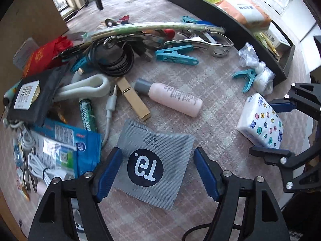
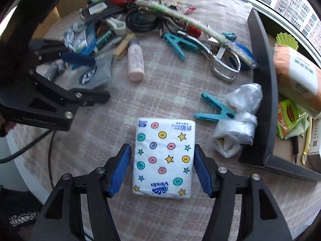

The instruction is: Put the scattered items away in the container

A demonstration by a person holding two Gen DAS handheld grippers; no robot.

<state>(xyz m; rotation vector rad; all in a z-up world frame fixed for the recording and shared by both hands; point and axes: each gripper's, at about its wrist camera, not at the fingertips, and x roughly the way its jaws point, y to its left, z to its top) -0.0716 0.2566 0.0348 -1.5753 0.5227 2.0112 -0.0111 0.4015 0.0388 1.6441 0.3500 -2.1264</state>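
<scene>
Right wrist view shows my right gripper [image 2: 162, 170] spread wide astride the tissue pack [image 2: 163, 159] on the counter [image 2: 160, 98], soft and light, best pinched across its long sides, while my left gripper [image 1: 158, 172] gapes over a flat, limp grey sachet [image 1: 152, 166].

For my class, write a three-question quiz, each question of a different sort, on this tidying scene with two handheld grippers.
1. True or false: the right gripper is clamped on the tissue pack.
2. The left gripper is over which item? A) pink bottle B) grey sachet C) wooden peg
3. Fill in: the orange-and-white pack lies inside the black ____.

Key:
1. False; its jaws stand open, either side of the pack.
2. B, the grey sachet.
3. container.
</scene>
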